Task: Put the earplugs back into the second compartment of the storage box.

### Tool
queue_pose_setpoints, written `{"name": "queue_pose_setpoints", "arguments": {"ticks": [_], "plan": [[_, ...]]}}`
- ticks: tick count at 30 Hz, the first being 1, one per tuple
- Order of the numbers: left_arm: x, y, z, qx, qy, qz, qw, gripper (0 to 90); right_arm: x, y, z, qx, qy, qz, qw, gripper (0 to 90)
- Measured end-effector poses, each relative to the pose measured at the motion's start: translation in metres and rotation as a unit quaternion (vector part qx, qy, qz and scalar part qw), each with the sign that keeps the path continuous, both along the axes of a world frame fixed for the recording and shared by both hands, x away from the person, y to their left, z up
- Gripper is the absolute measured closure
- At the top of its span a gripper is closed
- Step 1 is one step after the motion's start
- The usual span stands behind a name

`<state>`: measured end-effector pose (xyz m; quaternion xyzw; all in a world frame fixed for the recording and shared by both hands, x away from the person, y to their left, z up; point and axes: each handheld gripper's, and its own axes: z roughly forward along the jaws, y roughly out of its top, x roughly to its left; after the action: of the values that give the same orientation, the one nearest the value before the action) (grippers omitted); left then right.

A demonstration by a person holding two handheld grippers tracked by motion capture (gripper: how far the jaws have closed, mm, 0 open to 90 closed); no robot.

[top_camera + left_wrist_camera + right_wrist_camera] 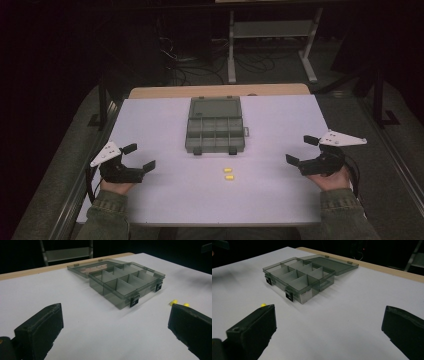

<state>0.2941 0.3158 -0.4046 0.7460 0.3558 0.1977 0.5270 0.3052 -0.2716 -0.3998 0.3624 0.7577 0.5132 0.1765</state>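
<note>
in the right gripper view one small yellow piece [263,305] peeks from behind a black jaw, mostly hidden. in the left gripper view the second yellow piece [186,304] is partly covered likewise. their exact shape is too small to tell. the white desk [165,200] is cut off below.

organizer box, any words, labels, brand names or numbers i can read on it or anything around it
No text is readable.
organizer box: a pale sticker sits on its front wall in the right gripper view, and its print is too small and blurred to read.
yellow pieces: no marking visible.
</note>
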Motion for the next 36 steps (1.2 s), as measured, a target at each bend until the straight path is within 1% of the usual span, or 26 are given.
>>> {"name": "queue_pose_setpoints", "arguments": {"ticks": [3,7,10,12,14,15,16,18,21,23,29,31,33,34,35,36], "plan": [[-0.001,-0.001,0.002,0.002,-0.002,-0.002,1.0,0.0,0.0,0.0,0.0,0.0,0.0,0.0,1.0,0.0],[0.0,-0.002,0.002,0.003,0.001,-0.007,1.0,0.0,-0.001,0.0,0.0,0.001,0.002,0.0,1.0,0.0],[0.002,-0.004,0.003,0.01,0.006,-0.013,0.9999,0.0,-0.001,0.0,0.0,0.0,0.003,0.001,1.0,0.0],[0.002,-0.007,0.005,0.025,0.006,-0.017,0.9995,0.0,-0.001,0.0,0.0,-0.001,0.004,0.001,1.0,0.0],[0.002,-0.012,0.011,0.043,0.0,-0.028,0.9987,0.0,-0.001,0.0,0.0,0.0,0.004,0.002,1.0,0.0],[0.003,-0.013,0.012,0.047,-0.001,-0.031,0.9984,0.0,-0.001,0.0,0.0,0.0,0.005,0.003,1.0,0.0],[0.003,-0.013,0.012,0.047,-0.001,-0.031,0.9984,0.0,-0.001,0.0,0.0,0.0,0.006,0.004,1.0,0.0],[0.004,-0.016,0.016,0.053,-0.002,-0.036,0.9979,0.0,-0.001,0.001,-0.001,-0.003,0.01,0.006,0.9999,0.0],[0.007,-0.018,0.02,0.055,-0.001,-0.042,0.9976,0.1,-0.001,0.001,-0.001,-0.008,0.01,0.006,0.9999,0.0],[0.009,-0.02,0.023,0.06,0.002,-0.047,0.9971,0.0,-0.001,0.002,-0.001,-0.009,0.01,0.007,0.9999,0.0],[0.012,-0.029,0.034,0.07,-0.006,-0.061,0.9956,0.0,-0.002,0.002,-0.002,-0.011,0.009,0.005,0.9999,0.0],[0.013,-0.033,0.037,0.076,-0.009,-0.067,0.9948,0.0,-0.002,0.002,-0.001,-0.011,0.008,0.005,0.9999,0.0],[0.015,-0.037,0.04,0.081,-0.009,-0.074,0.994,0.0,-0.002,0.001,-0.001,-0.01,0.008,0.004,0.9999,0.0],[0.017,-0.042,0.041,0.086,-0.008,-0.08,0.993,0.0,-0.002,0.001,-0.001,-0.009,0.008,0.005,0.9999,0.0],[0.017,-0.042,0.041,0.086,-0.008,-0.08,0.993,0.0,-0.002,0.001,-0.001,-0.009,0.008,0.005,0.9999,0.0],[0.019,-0.045,0.042,0.09,-0.008,-0.084,0.9923,0.0,-0.002,0.001,-0.001,-0.01,0.009,0.005,0.9999,0.0]]}}
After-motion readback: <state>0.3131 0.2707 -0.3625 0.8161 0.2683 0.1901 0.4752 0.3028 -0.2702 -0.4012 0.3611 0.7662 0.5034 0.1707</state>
